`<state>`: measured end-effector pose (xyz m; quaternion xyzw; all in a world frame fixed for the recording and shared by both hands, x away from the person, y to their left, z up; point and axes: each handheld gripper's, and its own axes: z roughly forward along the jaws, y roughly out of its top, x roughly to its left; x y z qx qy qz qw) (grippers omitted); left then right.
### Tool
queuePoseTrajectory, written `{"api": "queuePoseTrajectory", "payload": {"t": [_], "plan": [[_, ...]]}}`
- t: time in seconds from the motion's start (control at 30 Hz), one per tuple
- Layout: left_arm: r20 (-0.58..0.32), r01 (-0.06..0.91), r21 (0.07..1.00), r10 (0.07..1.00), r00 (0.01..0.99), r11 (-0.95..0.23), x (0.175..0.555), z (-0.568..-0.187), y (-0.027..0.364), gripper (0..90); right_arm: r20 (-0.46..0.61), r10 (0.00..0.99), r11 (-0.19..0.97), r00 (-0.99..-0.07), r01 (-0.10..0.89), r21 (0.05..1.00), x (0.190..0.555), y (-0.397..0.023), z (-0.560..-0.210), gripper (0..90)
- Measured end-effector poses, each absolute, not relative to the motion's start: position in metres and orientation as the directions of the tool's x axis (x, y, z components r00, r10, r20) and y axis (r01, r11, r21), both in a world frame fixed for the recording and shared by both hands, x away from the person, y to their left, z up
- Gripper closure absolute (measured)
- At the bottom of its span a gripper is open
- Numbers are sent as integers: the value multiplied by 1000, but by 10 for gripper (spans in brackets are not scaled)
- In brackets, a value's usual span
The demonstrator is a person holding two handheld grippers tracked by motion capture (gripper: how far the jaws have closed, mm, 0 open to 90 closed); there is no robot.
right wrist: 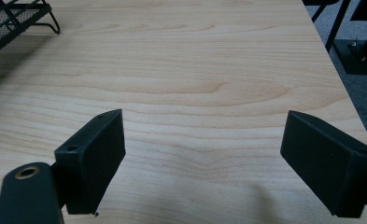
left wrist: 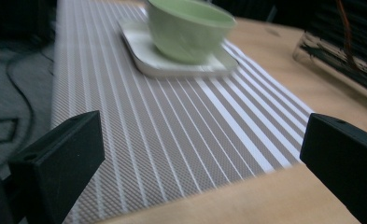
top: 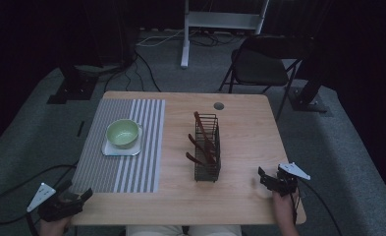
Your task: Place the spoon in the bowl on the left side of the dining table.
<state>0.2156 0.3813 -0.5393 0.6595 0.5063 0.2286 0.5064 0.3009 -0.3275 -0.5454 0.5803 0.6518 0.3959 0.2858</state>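
Note:
A light green bowl (top: 123,133) sits on a small white square plate (top: 110,149), both on a grey-and-white striped placemat (top: 131,167) on the left half of the wooden table (top: 239,196). The bowl (left wrist: 190,28) and plate (left wrist: 172,70) lie ahead of my left gripper (left wrist: 204,163), which is open and empty over the mat's near edge. A black wire rack (top: 207,147) at mid-table holds several dark red-brown utensils (top: 200,142). My right gripper (top: 271,181) is open at the table's near right, its jaws (right wrist: 202,163) wide apart over bare wood.
A black folding chair (top: 261,61) and a white stand (top: 220,22) are on the carpet beyond the table. A round cable hole (top: 219,105) marks the far edge. Cables trail on the floor at left. The rack's corner (right wrist: 17,18) shows at far left of the right gripper view.

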Motion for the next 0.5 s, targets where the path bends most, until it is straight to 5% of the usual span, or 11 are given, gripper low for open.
{"api": "queuePoseTrajectory", "payload": {"t": [0.5], "plan": [[-237, 471, 882, 880, 413, 17, 217, -540, 386, 0, -20, 969, 174, -245, 625, 761, 308, -315, -549, 116]]}}
